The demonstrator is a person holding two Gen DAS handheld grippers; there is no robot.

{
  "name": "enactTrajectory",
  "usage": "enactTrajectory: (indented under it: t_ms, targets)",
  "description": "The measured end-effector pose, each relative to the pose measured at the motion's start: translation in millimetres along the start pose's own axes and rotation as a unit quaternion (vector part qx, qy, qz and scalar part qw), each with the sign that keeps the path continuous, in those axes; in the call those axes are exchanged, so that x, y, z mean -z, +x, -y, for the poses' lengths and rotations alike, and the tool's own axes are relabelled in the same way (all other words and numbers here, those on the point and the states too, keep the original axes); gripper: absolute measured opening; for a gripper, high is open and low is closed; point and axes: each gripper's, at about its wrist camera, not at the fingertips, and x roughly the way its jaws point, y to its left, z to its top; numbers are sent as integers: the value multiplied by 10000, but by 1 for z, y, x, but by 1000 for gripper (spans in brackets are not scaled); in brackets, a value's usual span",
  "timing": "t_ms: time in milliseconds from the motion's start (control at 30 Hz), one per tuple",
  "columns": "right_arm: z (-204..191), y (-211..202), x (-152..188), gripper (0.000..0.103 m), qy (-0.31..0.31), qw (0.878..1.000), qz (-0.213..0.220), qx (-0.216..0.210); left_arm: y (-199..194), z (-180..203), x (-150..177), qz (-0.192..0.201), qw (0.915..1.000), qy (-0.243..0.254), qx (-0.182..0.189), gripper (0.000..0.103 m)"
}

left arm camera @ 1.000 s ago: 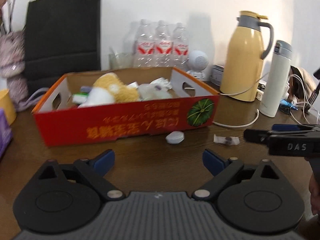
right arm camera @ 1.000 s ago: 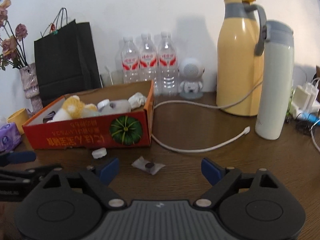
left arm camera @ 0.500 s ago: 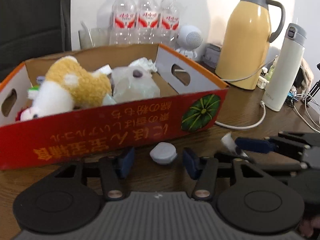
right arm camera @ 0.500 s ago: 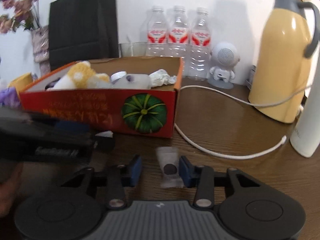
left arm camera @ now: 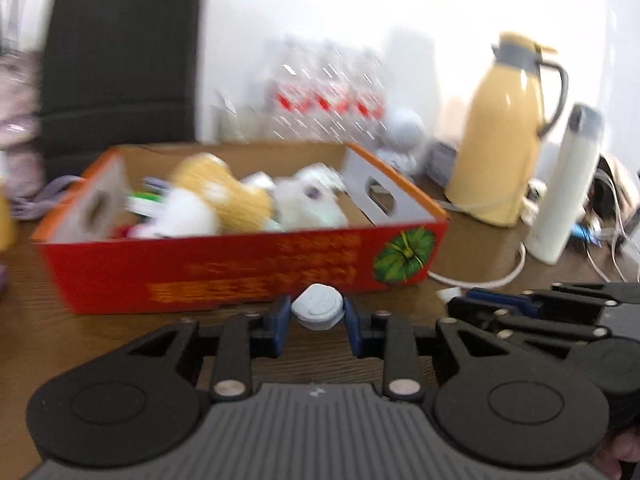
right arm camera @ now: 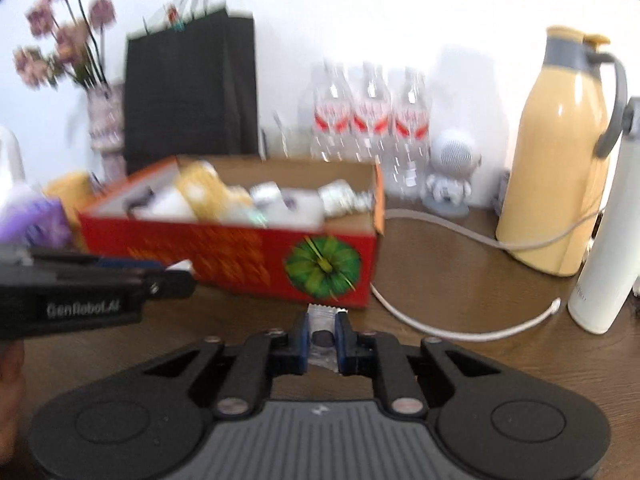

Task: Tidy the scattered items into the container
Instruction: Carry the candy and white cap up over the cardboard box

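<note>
Brown wooden table (left arm camera: pixel 120 344) carries a red cardboard box (left arm camera: pixel 224 268) that already holds a plush toy (left arm camera: pixel 224 196) and other small things, so most of the tidying seems done. Two items are left outside it. The left gripper (left arm camera: pixel 316 314) has just been closing its jaws and now pinches a small white cap (left arm camera: pixel 318 310) between them, directly in front of the box wall. The right gripper (right arm camera: pixel 322 338) has also just been closing, and its jaws press on a clear sachet (right arm camera: pixel 322 326) (a dark tablet is inside). Both items, I judge, must yet go over the rim, beyond the jaws.
</note>
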Motion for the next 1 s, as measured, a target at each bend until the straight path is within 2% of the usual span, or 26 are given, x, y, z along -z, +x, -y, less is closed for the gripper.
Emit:
enactTrajectory:
  t_ms: [100,267,467,567,733,867,1000]
  targets:
    - [-21,-31,-7,12,-17,9994,306,-128,-44,-10,0,274,9991,-192,-250,30]
    - [-50,-90,-12,12,-32,9966,785,-228,-113,-15,5,760,9948,-239,-637,30]
    - [-71,-170,9,12,57,9899,1412,-100,-205,-1,44,1719,9797,-147,-1018,30]
    - [-67,-203,27,12,67,9892,1454,170,-233,4,67,1710,9795,-172,-1055,30]
    - [-46,-248,53,12,100,9891,1433,323,-268,17,101,1749,9794,-161,-997,30]
    - [-32,-268,65,12,224,9884,1472,303,-273,22,109,1681,9811,-182,-943,30]
    - [-30,-270,59,12,224,9861,1630,233,-268,21,102,1737,9796,-200,-989,30]
